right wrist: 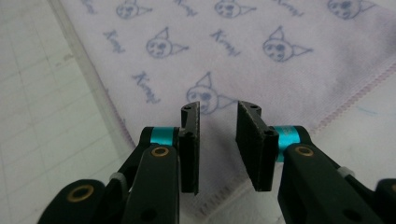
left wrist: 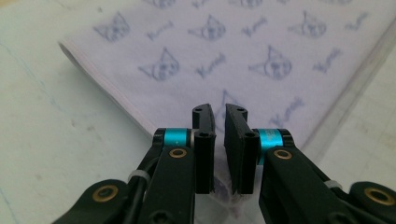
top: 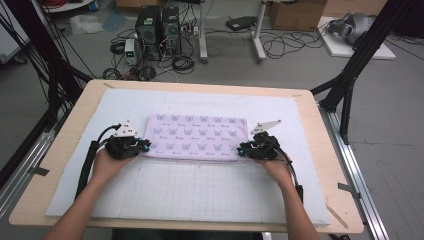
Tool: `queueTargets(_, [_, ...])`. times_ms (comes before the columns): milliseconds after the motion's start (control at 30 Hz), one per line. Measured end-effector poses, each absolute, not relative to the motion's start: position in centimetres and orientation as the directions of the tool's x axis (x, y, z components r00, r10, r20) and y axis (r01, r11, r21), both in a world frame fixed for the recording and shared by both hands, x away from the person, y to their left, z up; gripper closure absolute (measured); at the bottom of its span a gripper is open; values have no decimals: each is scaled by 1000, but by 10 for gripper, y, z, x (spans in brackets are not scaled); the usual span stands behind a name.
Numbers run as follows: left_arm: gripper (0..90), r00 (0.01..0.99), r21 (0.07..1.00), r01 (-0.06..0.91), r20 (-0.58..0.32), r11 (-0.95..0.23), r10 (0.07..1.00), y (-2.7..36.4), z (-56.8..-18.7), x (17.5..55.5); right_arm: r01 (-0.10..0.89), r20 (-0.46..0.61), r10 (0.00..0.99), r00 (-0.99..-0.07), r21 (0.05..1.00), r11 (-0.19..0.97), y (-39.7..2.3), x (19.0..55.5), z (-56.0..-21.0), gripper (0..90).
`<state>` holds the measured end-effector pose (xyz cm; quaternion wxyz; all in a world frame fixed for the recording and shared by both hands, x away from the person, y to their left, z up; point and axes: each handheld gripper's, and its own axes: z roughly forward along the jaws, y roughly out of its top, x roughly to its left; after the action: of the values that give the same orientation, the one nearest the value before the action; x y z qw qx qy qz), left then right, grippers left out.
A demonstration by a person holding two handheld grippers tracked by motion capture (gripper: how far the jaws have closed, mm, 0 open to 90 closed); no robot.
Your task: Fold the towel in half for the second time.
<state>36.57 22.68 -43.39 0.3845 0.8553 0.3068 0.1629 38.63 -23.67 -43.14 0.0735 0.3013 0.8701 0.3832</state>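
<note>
Your folded lilac cloth (top: 196, 136) lies flat in the middle of the white padded mat (top: 200, 190) on the wooden surface (top: 65, 165), with nothing else on the mat around it. Your left hand-held gripper (left wrist: 219, 122) is at the cloth's near left corner, its jaws nearly closed, pinching a bit of the corner fabric. Your right hand-held gripper (right wrist: 218, 116) is over the near right corner, jaws apart, pads not pressing the cloth. The cloth is printed with cat-like faces and a script word too blurred to read.
</note>
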Motion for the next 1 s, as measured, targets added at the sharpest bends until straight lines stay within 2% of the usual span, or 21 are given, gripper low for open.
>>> queueTargets(100, [804,750,769,401,36,-497,661,228,-442,363,459,75,577,-813,692,558,-233,383,-434,698])
queueTargets(300, [768,745,768,409,31,-492,667,230,-440,363,448,75,593,-802,732,513,-238,375,-439,699])
queueTargets(400, [734,736,773,414,26,-480,677,233,-437,361,445,77,596,-799,742,501,-239,371,-438,668])
queueTargets(633, [660,729,831,418,-66,-367,681,243,-432,353,435,119,601,-790,799,414,-242,364,-432,518])
queueTargets(733, [572,727,843,423,-98,-332,679,246,-429,347,427,129,604,-786,820,381,-242,360,-430,461])
queueTargets(867, [470,731,864,398,-94,-310,676,248,-426,336,422,127,620,-774,834,356,-245,354,-426,358])
queueTargets(1000, [381,717,860,399,-76,-319,693,251,-423,329,430,129,648,-751,840,331,-244,348,-422,190])
